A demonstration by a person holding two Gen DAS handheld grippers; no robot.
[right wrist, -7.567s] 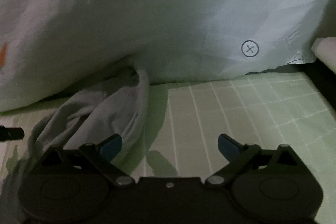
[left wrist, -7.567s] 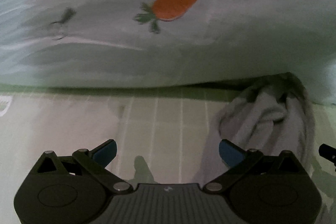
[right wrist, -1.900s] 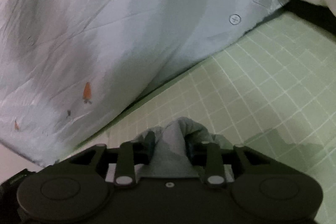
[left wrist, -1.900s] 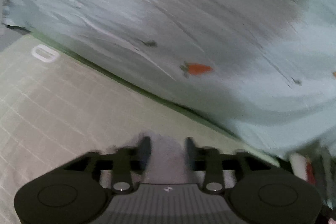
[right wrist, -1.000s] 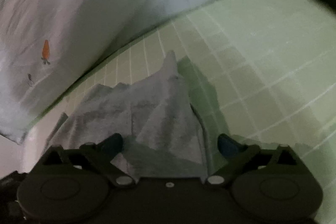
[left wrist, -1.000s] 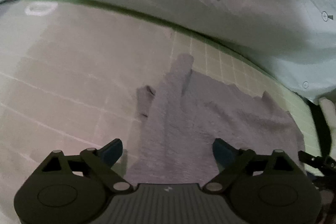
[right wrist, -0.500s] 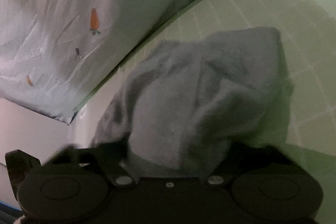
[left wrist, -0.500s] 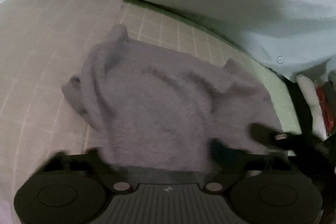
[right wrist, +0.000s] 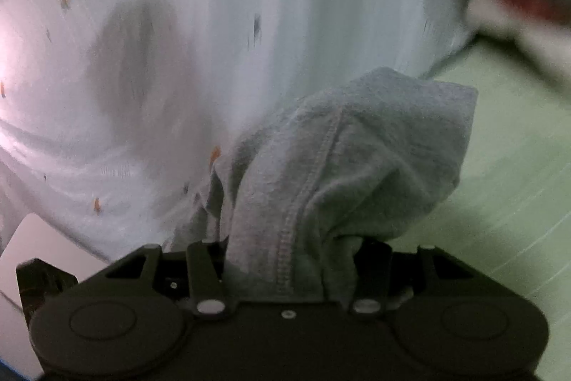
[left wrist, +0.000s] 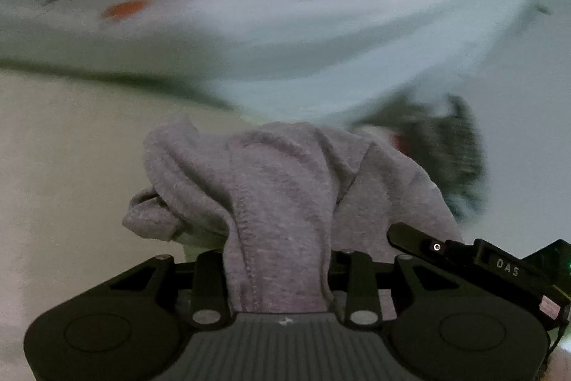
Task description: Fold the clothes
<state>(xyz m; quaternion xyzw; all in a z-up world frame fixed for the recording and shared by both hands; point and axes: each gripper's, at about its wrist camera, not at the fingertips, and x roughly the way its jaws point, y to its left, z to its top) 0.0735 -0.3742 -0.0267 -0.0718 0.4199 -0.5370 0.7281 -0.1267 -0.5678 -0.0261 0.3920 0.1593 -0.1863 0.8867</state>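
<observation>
Left-wrist view: the left gripper (left wrist: pixel 278 274) has just been closing and its two fingers now pinch a bunched, stitched edge of one grey knit garment (left wrist: pixel 285 181), which humps up beyond the jaws above the pale bed surface (left wrist: pixel 64 145), with the other gripper's black body (left wrist: pixel 474 259) just to its right. Right-wrist view: the right gripper (right wrist: pixel 289 268) has likewise just been closing — two fingers clamped on a seamed fold of the same garment (right wrist: pixel 357 145) — over a green gridded sheet (right wrist: pixel 499 195), before one pale quilt (right wrist: pixel 178 41) dotted with several small orange carrots.

Dim light, heavy background motion blur.
</observation>
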